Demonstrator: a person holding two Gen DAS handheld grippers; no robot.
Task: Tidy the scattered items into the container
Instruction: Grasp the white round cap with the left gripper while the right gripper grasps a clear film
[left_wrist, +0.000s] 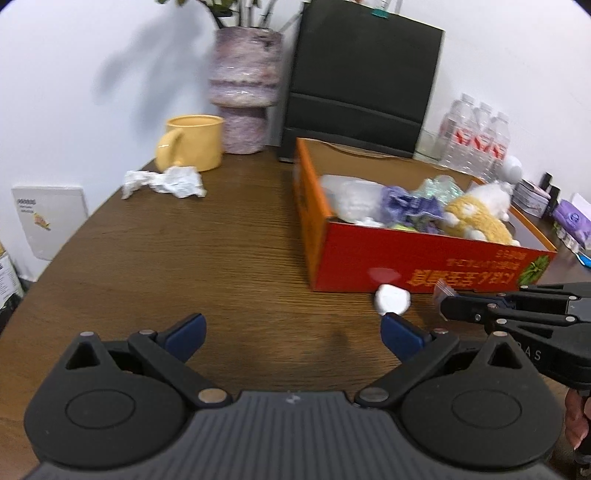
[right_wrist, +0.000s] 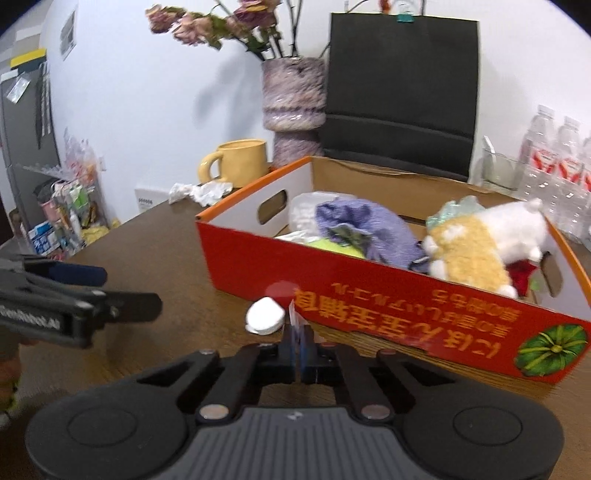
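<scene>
Two grippers low over the wooden table (left_wrist: 221, 258)! The left gripper (left_wrist: 293, 334) gapes wide, holding nothing. The right gripper (right_wrist: 301, 354) is pinched tight on a thin clear packet (right_wrist: 297, 325). A small white case (right_wrist: 265, 315) sits just left of it, near the red box's (right_wrist: 424, 306) front wall.

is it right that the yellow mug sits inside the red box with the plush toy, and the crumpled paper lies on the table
Not quite. The yellow mug stands on the table, outside the red box, beside the vase; the left wrist view shows this. The rest holds: the plush toy is in the box, and the crumpled paper lies on the table.
</scene>
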